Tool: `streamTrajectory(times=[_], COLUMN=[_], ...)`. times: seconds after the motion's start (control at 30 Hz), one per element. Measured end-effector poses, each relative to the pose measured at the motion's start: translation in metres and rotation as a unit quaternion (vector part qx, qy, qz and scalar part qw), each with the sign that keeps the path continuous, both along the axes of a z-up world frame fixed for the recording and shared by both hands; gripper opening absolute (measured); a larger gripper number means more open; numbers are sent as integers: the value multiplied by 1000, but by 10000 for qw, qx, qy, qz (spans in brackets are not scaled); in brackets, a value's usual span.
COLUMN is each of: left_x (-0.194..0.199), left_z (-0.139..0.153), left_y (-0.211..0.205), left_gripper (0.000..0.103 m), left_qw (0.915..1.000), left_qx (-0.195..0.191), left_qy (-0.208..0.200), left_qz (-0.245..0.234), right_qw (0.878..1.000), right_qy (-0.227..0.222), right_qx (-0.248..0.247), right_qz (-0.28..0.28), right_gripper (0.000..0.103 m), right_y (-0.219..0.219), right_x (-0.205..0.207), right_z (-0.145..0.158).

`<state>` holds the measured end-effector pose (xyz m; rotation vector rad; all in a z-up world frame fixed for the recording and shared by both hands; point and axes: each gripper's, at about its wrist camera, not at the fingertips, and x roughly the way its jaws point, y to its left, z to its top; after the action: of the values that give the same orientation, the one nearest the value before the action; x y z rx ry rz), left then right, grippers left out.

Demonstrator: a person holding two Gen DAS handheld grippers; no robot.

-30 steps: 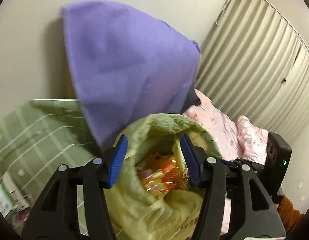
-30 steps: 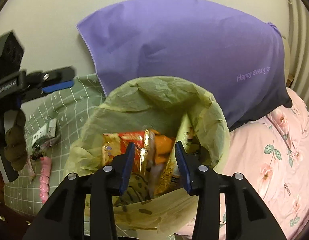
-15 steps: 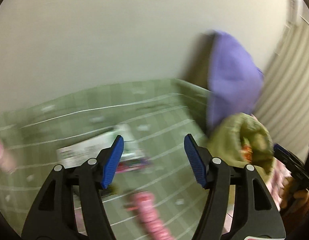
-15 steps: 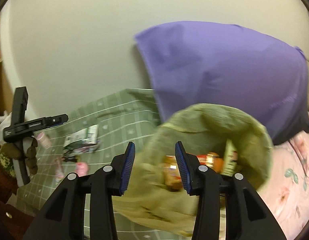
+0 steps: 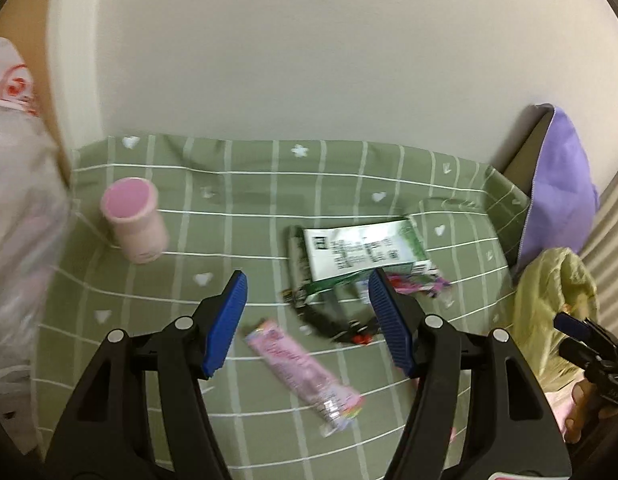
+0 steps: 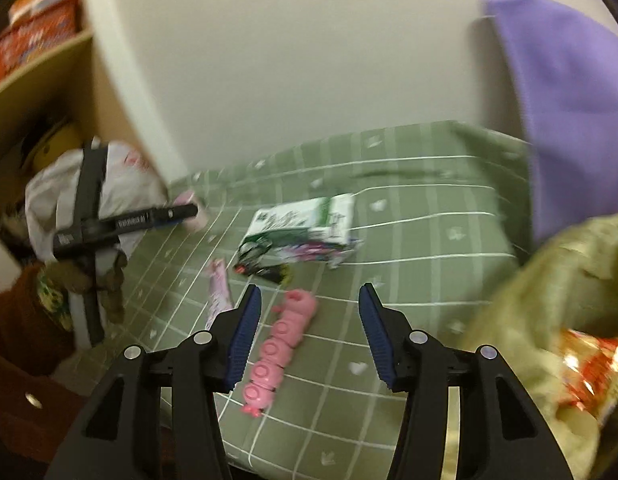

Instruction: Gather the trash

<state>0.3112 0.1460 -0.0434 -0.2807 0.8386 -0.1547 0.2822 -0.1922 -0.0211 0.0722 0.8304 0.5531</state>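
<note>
Both hand-held grippers hang above the bed with nothing between the blue pads. On the left hand-held gripper [image 5: 307,320] the jaws stand spread, after opening a little more a moment ago. On the right hand-held gripper [image 6: 310,334] the jaws have just been opening wider, and they too stand apart.

Most of the trash lies on the green checked bedsheet [image 5: 237,200], and the landmark for it is the green and white carton [image 5: 363,252], which lies flat on its side. Just below the carton, touching its lower edge, lie a purple and pink wrapper [image 5: 419,283] and a dark wrapper [image 5: 333,324] with red marks. A long pink wrapper [image 5: 303,370] lies below the carton, a little apart from it. A pink cup [image 5: 133,218] is well to the left of the carton, tilted. A pink caterpillar toy [image 6: 279,350] lies on the sheet below the carton, seen between the pads of the right hand-held gripper but under them, not touched.

To the right of the carton is the yellow-green trash bag [image 6: 549,320], open, with a shiny red and gold packet [image 6: 589,372] inside. A purple pillow [image 6: 569,92] leans on the wall behind the bag. Left of the carton, past the bed edge, is a white plastic bag [image 5: 17,200].
</note>
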Motion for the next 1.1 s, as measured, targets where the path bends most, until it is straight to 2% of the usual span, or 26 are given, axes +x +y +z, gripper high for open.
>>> streamTrajectory(times=[0.2, 0.33, 0.43, 0.5, 0.63, 0.8, 0.9, 1.0, 1.1], left_x=[-22, -39, -51, -57, -67, -72, -67, -57, -41], left_z=[16, 29, 36, 38, 38, 36, 33, 28, 22], left_y=[36, 52, 62, 68, 75, 74, 70, 66, 55], left_gripper=[60, 60, 60, 60, 60, 60, 60, 61, 61], left_qw=[9987, 9964, 9945, 9933, 9919, 9921, 9938, 9958, 9985], left_qx=[204, 441, 620, 692, 765, 820, 765, 583, 336], left_qy=[-106, -156, -176, -137, -64, -39, -26, -48, -32], left_qz=[454, 710, 823, 915, 1009, 945, 811, 703, 420], right_qw=[9962, 9881, 9827, 9802, 9742, 9687, 9695, 9756, 9862], right_qy=[361, 496, 590, 583, 688, 617, 463, 223, 45], right_qx=[-301, -344, -373, -574, -780, -858, -834, -764, -599], right_qz=[727, 1412, 1716, 1800, 2004, 2248, 2256, 2046, 1542], right_gripper=[48, 48, 48, 48, 41, 26, 25, 24, 24], right_y=[66, 119, 148, 165, 182, 187, 181, 168, 141], right_x=[14, 21, 29, 33, 35, 31, 24, 18, 17], right_z=[-41, -70, -89, -101, -113, -111, -99, -84, -66])
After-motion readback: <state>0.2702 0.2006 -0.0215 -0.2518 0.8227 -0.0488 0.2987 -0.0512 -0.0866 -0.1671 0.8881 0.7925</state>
